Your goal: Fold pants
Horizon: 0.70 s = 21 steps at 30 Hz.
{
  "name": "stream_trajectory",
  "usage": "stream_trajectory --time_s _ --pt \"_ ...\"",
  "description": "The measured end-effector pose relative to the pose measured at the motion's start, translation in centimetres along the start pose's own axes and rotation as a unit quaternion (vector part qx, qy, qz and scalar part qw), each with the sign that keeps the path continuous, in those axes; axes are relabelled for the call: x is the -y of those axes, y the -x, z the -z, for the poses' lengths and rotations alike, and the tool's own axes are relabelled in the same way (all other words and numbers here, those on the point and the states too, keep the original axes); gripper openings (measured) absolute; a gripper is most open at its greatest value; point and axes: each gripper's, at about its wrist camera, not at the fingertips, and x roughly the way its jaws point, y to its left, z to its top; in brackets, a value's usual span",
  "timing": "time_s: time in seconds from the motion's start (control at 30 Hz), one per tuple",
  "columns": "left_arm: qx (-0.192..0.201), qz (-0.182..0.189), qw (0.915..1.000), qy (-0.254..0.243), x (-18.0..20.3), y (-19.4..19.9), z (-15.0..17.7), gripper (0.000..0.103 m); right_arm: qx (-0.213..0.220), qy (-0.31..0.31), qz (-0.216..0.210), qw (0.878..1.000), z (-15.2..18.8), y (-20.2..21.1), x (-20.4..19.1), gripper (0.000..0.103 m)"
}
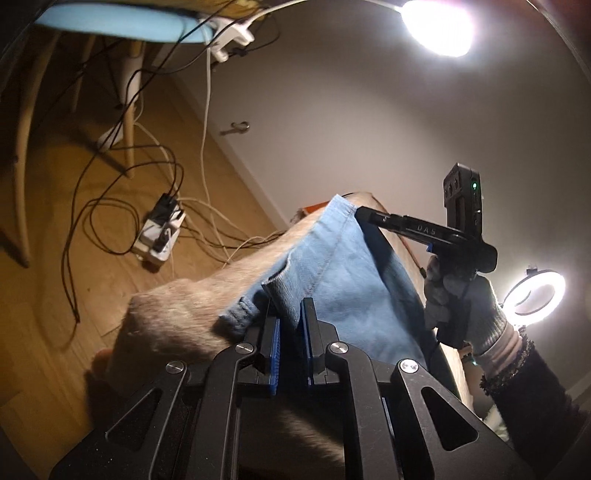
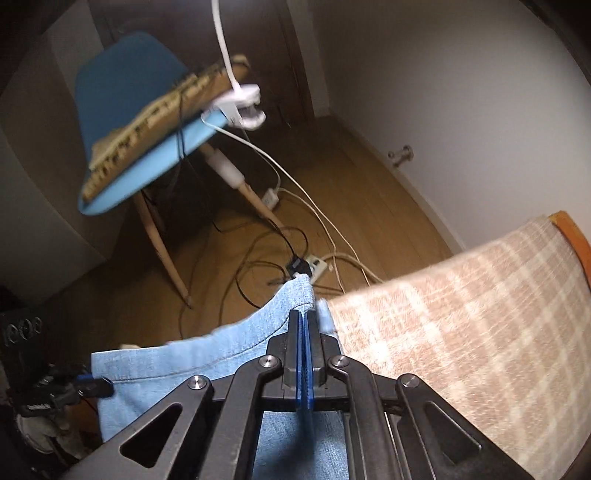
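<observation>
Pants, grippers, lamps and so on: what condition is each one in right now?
Pants: light blue denim, lifted at two corners over the checked cloth.
Left gripper: shut on the pants.
Right gripper: shut on the pants.
Gloved hand: wrapped around the right gripper's handle.
Clip lamp: lit.
Ring light: lit.
Blue chair: upright, with a mat on its seat.
Power strip: on the floor, plugs inserted.

Soft denim pants [image 2: 236,343], napped checked blanket [image 2: 461,314] (matt), wood floor [image 1: 55,258]
</observation>
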Motion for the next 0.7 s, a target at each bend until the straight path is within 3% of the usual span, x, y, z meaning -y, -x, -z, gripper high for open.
stream_trajectory --time_s 0.07,0.13,0.2,0.27,0.4,0.5,0.7 --pt "-0.001 -0.003 1.0000 -0.003 0.1 0.0 -0.1 0.008 -0.009 -0.014 -0.002 1.000 0.1 -0.6 0.6 0.001" --pt "-0.001 -0.013 0.9998 -0.016 0.7 0.2 -0.2 0.009 -0.003 -0.030 0.009 1.000 0.2 0.0 0.9 0.011" --pt "-0.001 -0.022 0.9993 -0.029 1.0 0.5 -0.4 0.011 0.011 -0.036 0.017 0.999 0.1 1.3 0.9 0.029" --pt "0.002 -0.031 0.9987 -0.039 1.4 1.1 -0.5 0.012 0.030 -0.042 0.020 0.998 0.6 3.5 0.6 0.035" --pt "0.014 -0.050 0.9973 -0.052 1.8 2.9 -1.2 0.026 0.062 -0.058 0.037 0.996 2.8 8.7 -0.4 0.041" --pt "0.022 -0.040 0.9967 -0.067 2.6 4.3 -1.8 0.031 0.090 -0.077 0.058 0.991 5.7 13.2 -1.3 0.054" --pt "0.001 0.006 0.9911 -0.133 7.0 4.5 -1.6 0.037 0.131 -0.138 0.135 0.972 13.3 21.8 -1.8 0.063"
